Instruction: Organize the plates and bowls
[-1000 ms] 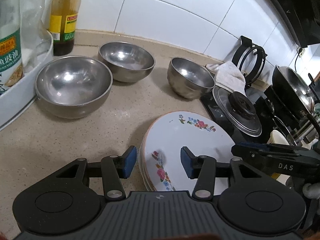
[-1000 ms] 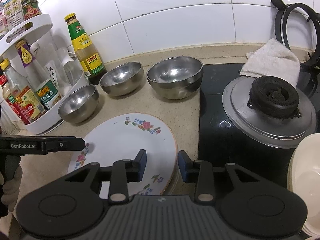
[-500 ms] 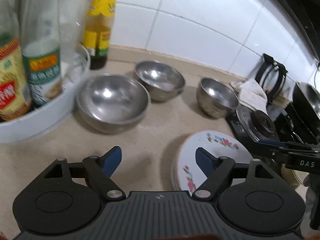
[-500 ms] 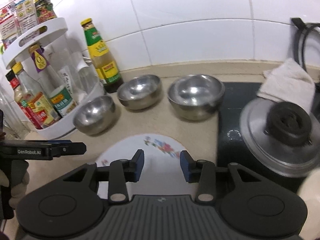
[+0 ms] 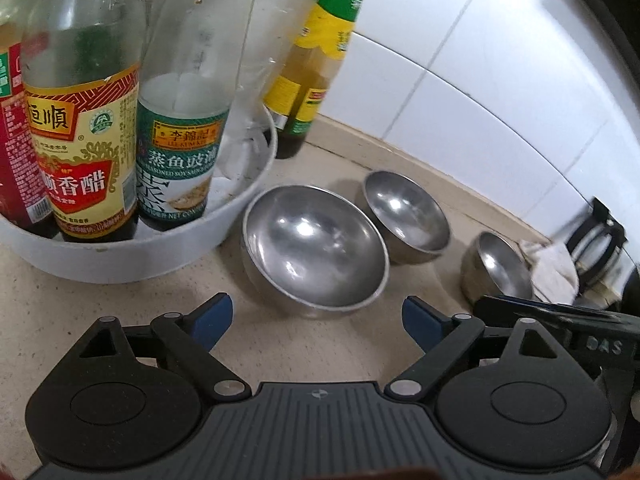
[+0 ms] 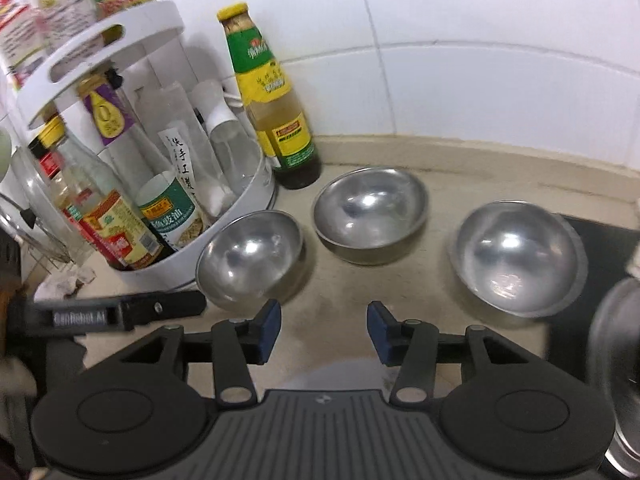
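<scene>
Three empty steel bowls stand in a row on the beige counter. In the left wrist view the largest bowl [image 5: 316,248] sits just ahead of my left gripper [image 5: 316,318]. That gripper's jaws are opening wide, with nothing between the blue pads. Behind it are the middle bowl [image 5: 408,216] and the small bowl [image 5: 500,264]. My right gripper [image 6: 324,330] hovers over bare counter in front of the left bowl [image 6: 250,258], centre bowl [image 6: 370,210] and right bowl [image 6: 516,252]. Its jaws are opening and hold nothing. The flowered plates are out of sight.
A white round rack [image 5: 240,216] full of sauce bottles stands at the left, close to the largest bowl. A tall green-capped bottle [image 6: 272,96] stands by the tiled wall. The black stovetop [image 6: 592,232] and a white cloth [image 5: 554,264] lie to the right. A finger of my left gripper [image 6: 160,307] reaches in beside the left bowl.
Both views swung left, away from the flowered plates and onto the bowls and rack. The left jaws spread far apart, and the right jaws widened a little. The plates left both views.
</scene>
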Motion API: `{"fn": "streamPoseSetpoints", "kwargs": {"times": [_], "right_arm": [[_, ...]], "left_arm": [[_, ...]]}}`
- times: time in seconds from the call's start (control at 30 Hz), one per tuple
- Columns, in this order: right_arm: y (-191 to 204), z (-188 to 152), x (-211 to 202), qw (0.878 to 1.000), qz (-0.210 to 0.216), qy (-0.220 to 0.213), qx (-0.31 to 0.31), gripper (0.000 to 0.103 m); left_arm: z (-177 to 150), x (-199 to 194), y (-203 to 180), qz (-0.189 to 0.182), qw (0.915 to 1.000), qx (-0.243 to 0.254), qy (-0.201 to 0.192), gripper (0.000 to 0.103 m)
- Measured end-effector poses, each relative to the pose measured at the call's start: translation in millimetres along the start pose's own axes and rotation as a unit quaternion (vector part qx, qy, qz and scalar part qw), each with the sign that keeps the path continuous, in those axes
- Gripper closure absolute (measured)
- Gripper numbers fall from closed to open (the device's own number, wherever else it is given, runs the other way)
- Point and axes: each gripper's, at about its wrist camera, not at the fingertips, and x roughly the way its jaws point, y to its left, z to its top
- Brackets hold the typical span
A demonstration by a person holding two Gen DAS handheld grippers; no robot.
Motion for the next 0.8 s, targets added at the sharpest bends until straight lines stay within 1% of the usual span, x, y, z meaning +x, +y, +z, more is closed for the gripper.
{"fn": "streamPoseSetpoints", "kwargs": {"times": [0.2,0.3,0.33,0.37,0.43,0.47,0.5,0.53,0.57,0.6,0.67,0.7,0.77,0.8], "right_arm": [[5,21,47,0.999,0.023,0.033,0.012,0.057],[10,29,65,0.998,0.039,0.047,-0.001,0.057],[11,31,72,0.997,0.043,0.056,-0.002,0.057],[11,33,80,0.997,0.047,0.067,-0.001,0.057],[9,36,93,0.995,0.055,0.085,0.005,0.057],[8,37,98,0.994,0.060,0.093,0.009,0.057],[8,38,103,0.993,0.061,0.100,0.011,0.059],[9,39,107,0.993,0.062,0.104,0.010,0.068],[10,40,109,0.992,0.063,0.107,0.004,0.074],[12,40,112,0.992,0.060,0.111,-0.003,0.077],[14,40,115,0.992,0.054,0.115,-0.015,0.079],[13,40,115,0.992,0.055,0.115,-0.015,0.079],[10,42,115,0.991,0.059,0.116,-0.008,0.079],[10,42,114,0.992,0.060,0.115,-0.006,0.079]], "left_arm": [[7,12,2,0.017,0.9994,-0.029,-0.007,0.008],[12,19,1,0.027,0.9993,-0.026,-0.004,0.014],[13,22,1,0.028,0.9992,-0.028,0.000,0.019],[15,25,2,0.030,0.9990,-0.033,0.004,0.028],[18,31,4,0.032,0.9987,-0.038,0.014,0.035],[20,34,5,0.036,0.9983,-0.042,0.017,0.035],[20,37,4,0.040,0.9982,-0.041,0.018,0.037],[21,38,4,0.046,0.9981,-0.037,0.018,0.042],[21,40,3,0.051,0.9980,-0.031,0.018,0.045],[22,41,3,0.055,0.9979,-0.029,0.019,0.046],[23,43,4,0.064,0.9974,-0.028,0.018,0.055],[24,45,6,0.064,0.9974,-0.028,0.019,0.056],[24,46,8,0.064,0.9974,-0.024,0.022,0.065],[24,46,8,0.065,0.9974,-0.019,0.023,0.066]]}}
